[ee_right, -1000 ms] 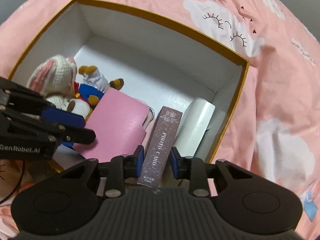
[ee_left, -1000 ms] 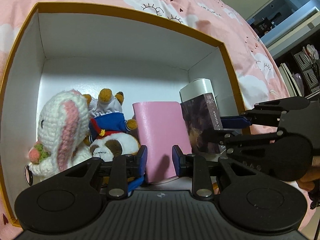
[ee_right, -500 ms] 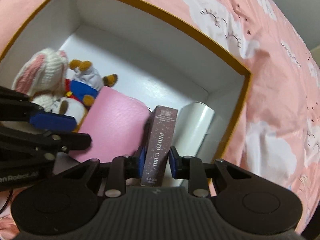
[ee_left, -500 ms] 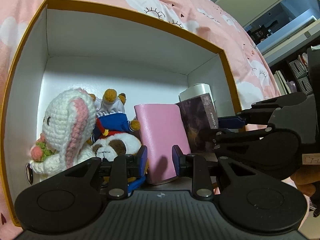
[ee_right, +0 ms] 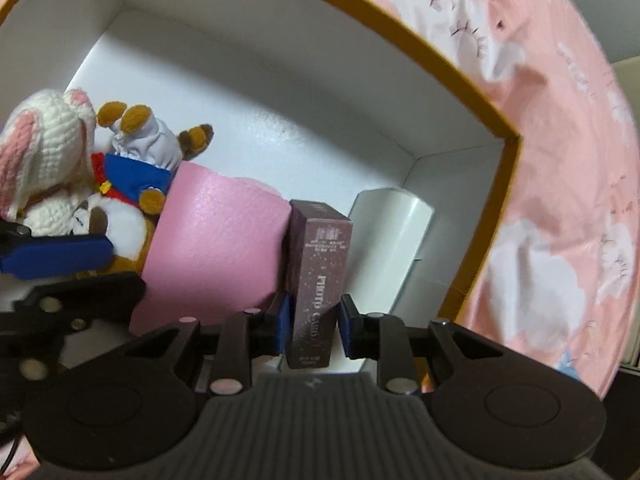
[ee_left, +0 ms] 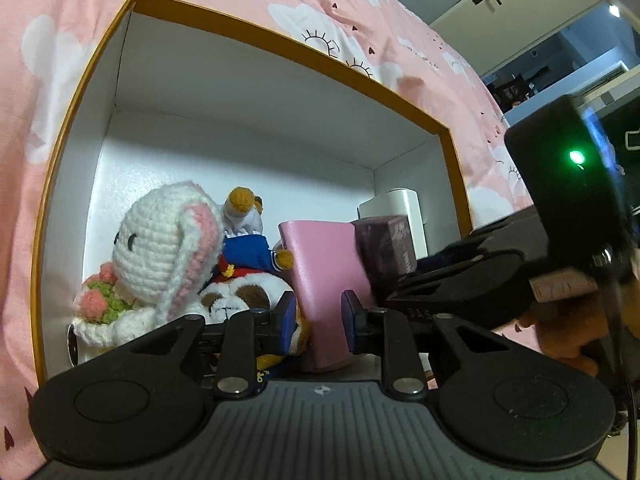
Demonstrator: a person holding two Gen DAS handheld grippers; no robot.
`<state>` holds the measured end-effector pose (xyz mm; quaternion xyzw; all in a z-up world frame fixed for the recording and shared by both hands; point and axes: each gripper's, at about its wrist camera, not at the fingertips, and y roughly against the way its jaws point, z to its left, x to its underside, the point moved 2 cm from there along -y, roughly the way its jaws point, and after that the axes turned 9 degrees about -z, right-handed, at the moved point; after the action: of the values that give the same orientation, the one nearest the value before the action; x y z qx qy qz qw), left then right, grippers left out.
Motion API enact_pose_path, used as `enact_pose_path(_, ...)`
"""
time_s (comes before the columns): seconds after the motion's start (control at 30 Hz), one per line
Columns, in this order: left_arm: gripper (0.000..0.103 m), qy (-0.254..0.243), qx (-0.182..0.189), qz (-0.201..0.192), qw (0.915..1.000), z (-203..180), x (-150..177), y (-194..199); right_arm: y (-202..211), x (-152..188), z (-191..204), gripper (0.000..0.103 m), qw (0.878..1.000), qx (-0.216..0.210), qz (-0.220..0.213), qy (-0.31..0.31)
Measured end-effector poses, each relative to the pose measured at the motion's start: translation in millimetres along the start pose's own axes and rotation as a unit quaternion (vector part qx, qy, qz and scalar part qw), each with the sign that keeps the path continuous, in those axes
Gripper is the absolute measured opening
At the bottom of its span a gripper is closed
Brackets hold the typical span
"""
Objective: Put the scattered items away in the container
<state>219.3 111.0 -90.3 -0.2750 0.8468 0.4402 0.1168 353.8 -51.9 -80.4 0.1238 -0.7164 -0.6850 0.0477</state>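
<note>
We look into the white-walled cardboard box with the mustard-yellow rim (ee_left: 248, 32), which sits on a pink bedcover printed with sleepy white clouds (ee_left: 60, 40); along its near side stand, from the left, a white crocheted rabbit with pink-lined ears and a small knitted bouquet (ee_left: 164, 248), a brown plush bear in a blue sailor top and white cap (ee_left: 244, 240) with a brown-and-white plush dog (ee_left: 244, 300) in front of it, a pink leather-grain wallet (ee_left: 324, 276) standing on edge, a dark purple speckled card box lettered "PHOTO CARD" (ee_right: 320, 276), and a white rounded case (ee_right: 384, 248) leaning in the right corner.

Our left gripper (ee_left: 316, 318) reaches over the near wall; its blue pads have just closed in a little and straddle the lower edge of the wallet, though we cannot tell whether they press on it; the left pad lies just beside the plush dog.

Our right gripper (ee_right: 312, 326) points steeply down into the box; its jaws stand narrow around the card box, the left pad touching its side and the right pad very near the other side; whether that second pad bears on the box we cannot make out.

The card box stands upright between the wallet and the white case, touching the wallet.
</note>
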Motion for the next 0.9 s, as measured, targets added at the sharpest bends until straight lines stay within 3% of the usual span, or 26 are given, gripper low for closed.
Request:
enact_pose_path(0.1,0.027,-0.002,0.001,0.002,1.0000,-1.3,1.2,-0.6,-14.8,3.4,-12.3,0.025,0.999,-0.019,0.006,-0.029)
enact_pose_path(0.2,0.027,-0.002,-0.003,0.002,1.0000,-1.6,1.8,-0.3,-19.5,10.5,-15.5,0.025,0.999,-0.043,0.026,-0.020)
enact_pose_path(0.4,0.027,-0.003,-0.002,0.008,1.0000,-5.5,1.2,-3.9,-18.5,17.9,-27.3,0.026,0.990,-0.106,0.087,-0.020)
enact_pose_path(0.53,0.027,-0.009,-0.008,0.012,0.9999,-6.5,2.8,-6.9,-23.2,23.2,-28.9,0.027,0.991,-0.112,0.073,-0.023)
enact_pose_path(0.73,0.027,-0.024,-0.020,0.013,0.9994,-12.3,4.6,-10.7,-1.0,32.9,-31.0,0.037,0.990,-0.134,0.033,-0.002)
enact_pose_path(0.8,0.027,-0.029,-0.024,0.011,0.9992,-14.3,3.5,-13.2,9.7,33.3,-35.0,0.048,0.991,-0.132,0.011,0.001)
enact_pose_path(0.9,0.027,-0.031,-0.027,0.012,0.9991,-15.0,2.3,-15.6,24.4,30.6,-47.6,0.048,0.992,-0.126,-0.022,-0.010)
